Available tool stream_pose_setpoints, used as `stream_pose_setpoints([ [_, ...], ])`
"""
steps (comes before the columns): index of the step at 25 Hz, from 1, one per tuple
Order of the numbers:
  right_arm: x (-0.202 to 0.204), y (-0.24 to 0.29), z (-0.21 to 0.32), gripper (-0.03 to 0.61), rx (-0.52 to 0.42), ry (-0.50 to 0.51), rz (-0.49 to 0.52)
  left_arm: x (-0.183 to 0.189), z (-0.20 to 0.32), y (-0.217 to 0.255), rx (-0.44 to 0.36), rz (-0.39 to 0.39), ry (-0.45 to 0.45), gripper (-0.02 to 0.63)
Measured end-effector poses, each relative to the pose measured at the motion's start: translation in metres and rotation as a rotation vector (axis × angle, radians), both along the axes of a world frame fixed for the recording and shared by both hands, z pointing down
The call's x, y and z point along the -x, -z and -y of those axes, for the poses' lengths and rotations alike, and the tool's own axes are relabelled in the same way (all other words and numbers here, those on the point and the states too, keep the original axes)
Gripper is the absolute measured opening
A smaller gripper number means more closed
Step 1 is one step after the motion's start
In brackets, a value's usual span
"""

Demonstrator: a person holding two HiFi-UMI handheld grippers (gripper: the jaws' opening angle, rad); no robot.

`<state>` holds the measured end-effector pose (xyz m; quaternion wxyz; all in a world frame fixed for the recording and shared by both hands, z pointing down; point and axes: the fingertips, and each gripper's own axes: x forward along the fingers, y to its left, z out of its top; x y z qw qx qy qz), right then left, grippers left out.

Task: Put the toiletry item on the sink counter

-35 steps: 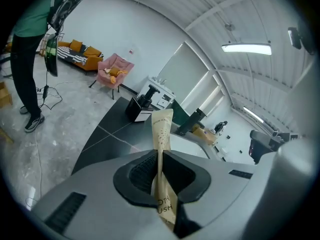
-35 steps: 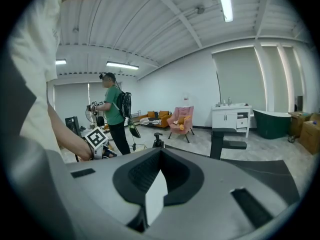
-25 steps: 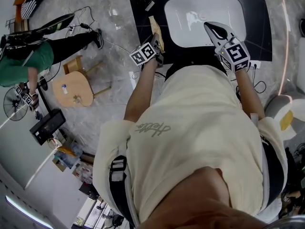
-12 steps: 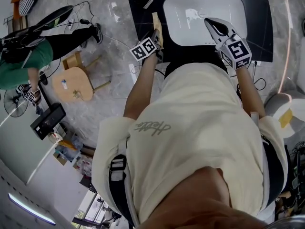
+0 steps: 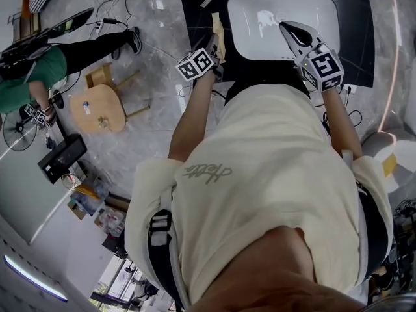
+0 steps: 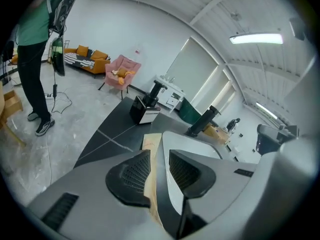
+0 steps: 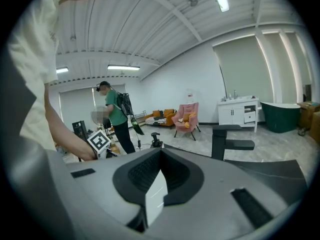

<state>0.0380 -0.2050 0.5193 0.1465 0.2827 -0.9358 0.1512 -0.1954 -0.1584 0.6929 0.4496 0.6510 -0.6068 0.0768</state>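
Note:
The toiletry item (image 5: 218,28) is a flat tan packet. It lies on the black sink counter (image 5: 195,19), along the left edge of the white basin (image 5: 305,18). My left gripper (image 5: 215,49) hovers at the packet's near end. In the left gripper view its jaws (image 6: 156,156) stand open, and the packet (image 6: 150,142) shows in the gap and beyond the tips, resting on the counter (image 6: 112,131). My right gripper (image 5: 285,26) hangs over the basin's front rim, and its jaws (image 7: 159,154) are closed together with nothing held.
A black faucet (image 6: 201,121) stands behind the basin, and a small black-and-white box (image 6: 144,111) sits at the counter's far left. On the floor to the left are a wooden stool (image 5: 99,112), cables, and a person in green (image 5: 29,80).
The head view has drifted a little. Both grippers keep their places at the sink, and the packet lies in the same spot beside the basin.

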Motion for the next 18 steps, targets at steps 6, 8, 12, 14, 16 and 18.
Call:
stream_pose_setpoints([
  [6, 0.009, 0.015, -0.010, -0.006, -0.012, 0.001, 0.032, 0.003, 0.008, 0.061, -0.192, 0.053, -0.054, 0.120],
  [8, 0.014, 0.023, -0.015, -0.006, -0.018, 0.017, 0.038, -0.001, 0.010, 0.088, -0.254, 0.052, -0.092, 0.120],
  [12, 0.026, 0.042, -0.028, -0.006, 0.000, 0.040, 0.106, -0.005, 0.009, 0.139, -0.367, 0.089, -0.139, 0.003],
  [14, 0.031, 0.057, -0.032, -0.006, -0.016, 0.033, 0.141, -0.008, 0.008, 0.166, -0.428, 0.114, -0.171, 0.003],
  [16, 0.035, 0.076, -0.035, -0.006, -0.062, 0.036, 0.148, -0.011, 0.006, 0.196, -0.497, 0.124, -0.191, 0.003],
  [18, 0.037, 0.098, -0.035, -0.006, -0.099, 0.043, 0.178, -0.015, 0.006, 0.227, -0.577, 0.121, -0.197, 0.003],
])
